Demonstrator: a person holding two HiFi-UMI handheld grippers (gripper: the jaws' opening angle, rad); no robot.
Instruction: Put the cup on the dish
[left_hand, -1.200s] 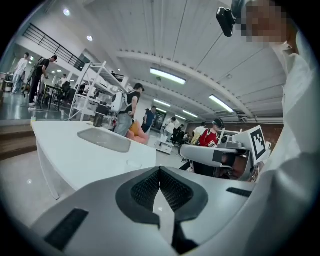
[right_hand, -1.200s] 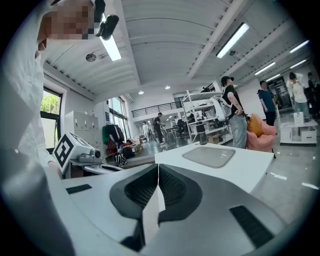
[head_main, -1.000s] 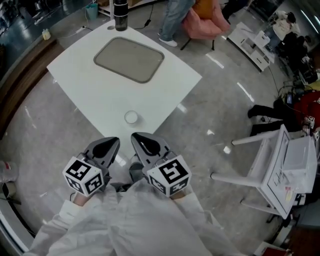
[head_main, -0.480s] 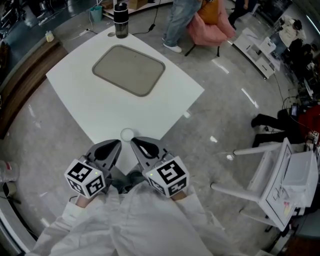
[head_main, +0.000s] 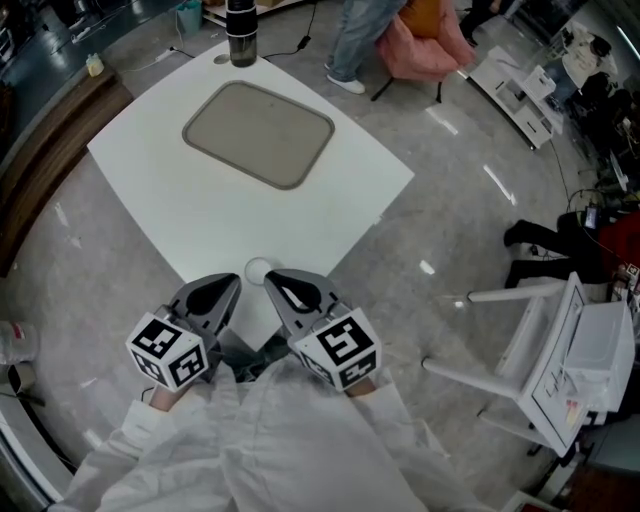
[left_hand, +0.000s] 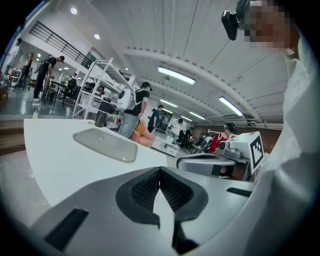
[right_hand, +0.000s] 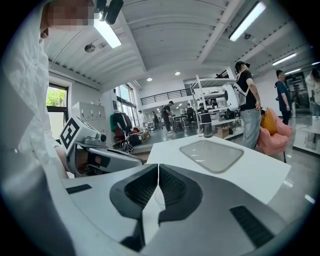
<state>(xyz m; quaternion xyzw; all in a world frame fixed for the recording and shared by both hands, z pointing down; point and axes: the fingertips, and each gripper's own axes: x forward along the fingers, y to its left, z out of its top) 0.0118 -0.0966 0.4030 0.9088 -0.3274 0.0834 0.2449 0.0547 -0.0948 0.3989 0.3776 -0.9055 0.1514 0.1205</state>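
Observation:
A small white cup (head_main: 258, 268) stands at the near corner of the white table (head_main: 330, 190). The dish, a shallow grey tray (head_main: 258, 133), lies farther back on the table and also shows in the left gripper view (left_hand: 106, 144) and the right gripper view (right_hand: 212, 154). My left gripper (head_main: 228, 284) is shut and empty, just left of the cup. My right gripper (head_main: 272, 277) is shut and empty too, its tip right beside the cup. In both gripper views (left_hand: 160, 170) (right_hand: 158, 167) the jaws meet with nothing between them.
A dark bottle (head_main: 241, 30) stands at the table's far corner. A person (head_main: 355, 40) and a pink chair (head_main: 420, 42) are beyond the table. A white chair (head_main: 545, 340) stands to the right on the grey floor.
Both grippers have moved forward to the table's near corner, side by side. The cup, earlier well ahead of the tips, now sits right at them.

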